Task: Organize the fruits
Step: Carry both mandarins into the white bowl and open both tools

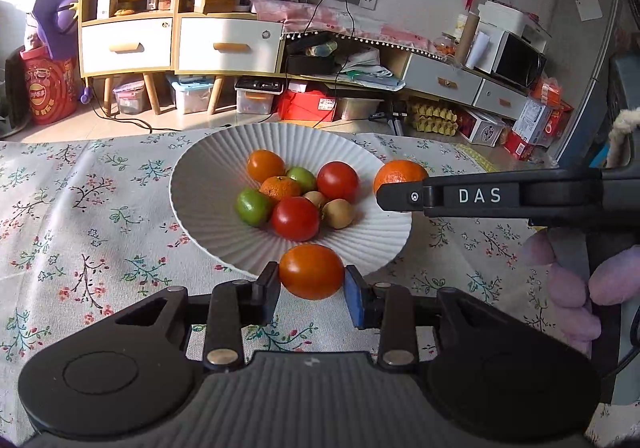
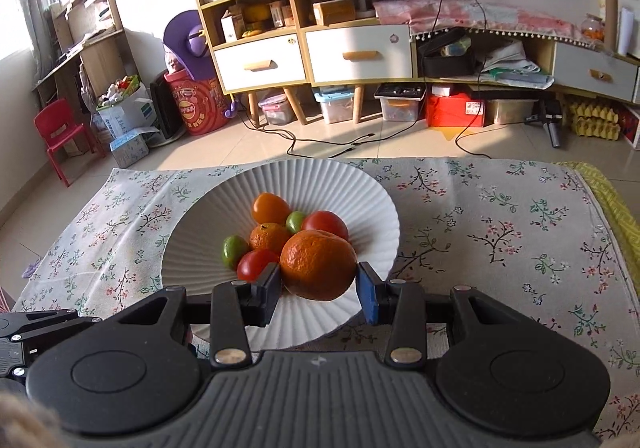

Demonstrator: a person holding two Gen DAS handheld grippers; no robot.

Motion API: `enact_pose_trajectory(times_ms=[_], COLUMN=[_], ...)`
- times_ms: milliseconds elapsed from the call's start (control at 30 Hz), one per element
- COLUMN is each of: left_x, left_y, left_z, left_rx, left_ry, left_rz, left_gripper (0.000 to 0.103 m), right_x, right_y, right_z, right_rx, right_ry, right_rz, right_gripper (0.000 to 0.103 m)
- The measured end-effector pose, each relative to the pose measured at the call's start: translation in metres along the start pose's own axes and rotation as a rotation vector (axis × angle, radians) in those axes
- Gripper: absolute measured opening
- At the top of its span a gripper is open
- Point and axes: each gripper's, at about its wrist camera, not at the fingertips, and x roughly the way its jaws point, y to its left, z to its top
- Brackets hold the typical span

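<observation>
A white ribbed plate sits on the floral tablecloth and holds several fruits: red tomatoes, green fruits, a small mandarin and brown kiwis. My left gripper is shut on an orange tomato above the plate's near rim. My right gripper is shut on a large mandarin above the plate's near right part. In the left wrist view the right gripper's finger comes in from the right with that mandarin.
The floral tablecloth covers the table, with bare cloth left and right of the plate. Beyond the far edge lies the floor with cables, storage boxes and wooden cabinets. A gloved hand holds the right gripper.
</observation>
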Motion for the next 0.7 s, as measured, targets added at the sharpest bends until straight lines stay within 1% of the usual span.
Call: enact_pose_trajectory(times_ms=[167, 333, 400, 500, 700], left_x=[0.016, 0.030, 0.033, 0.036, 0.038], left_y=[-0.012, -0.015, -0.014, -0.012, -0.010], left_z=[0.006, 0.011, 0.012, 0.012, 0.012], left_rx=[0.024, 0.037, 0.034, 0.026, 0.027], left_ry=[0.002, 0.013, 0.015, 0.017, 0.007], left_rz=[-0.015, -0.008, -0.009, -0.022, -0.027], left_gripper=[0.033, 0.033, 0.033, 0.034, 0.035], right_x=[0.006, 0.012, 0.015, 0.015, 0.015], right_y=[-0.005, -0.008, -0.013, -0.015, -0.013], right_z=[0.002, 0.004, 0.005, 0.006, 0.006], right_rx=[-0.021, -0.038, -0.031, -0.023, -0.030], right_ry=[0.010, 0.019, 0.026, 0.023, 0.022], right_rz=[0.010, 0.016, 0.011, 0.026, 0.032], right_gripper=[0.037, 0.037, 0.037, 0.037, 0.038])
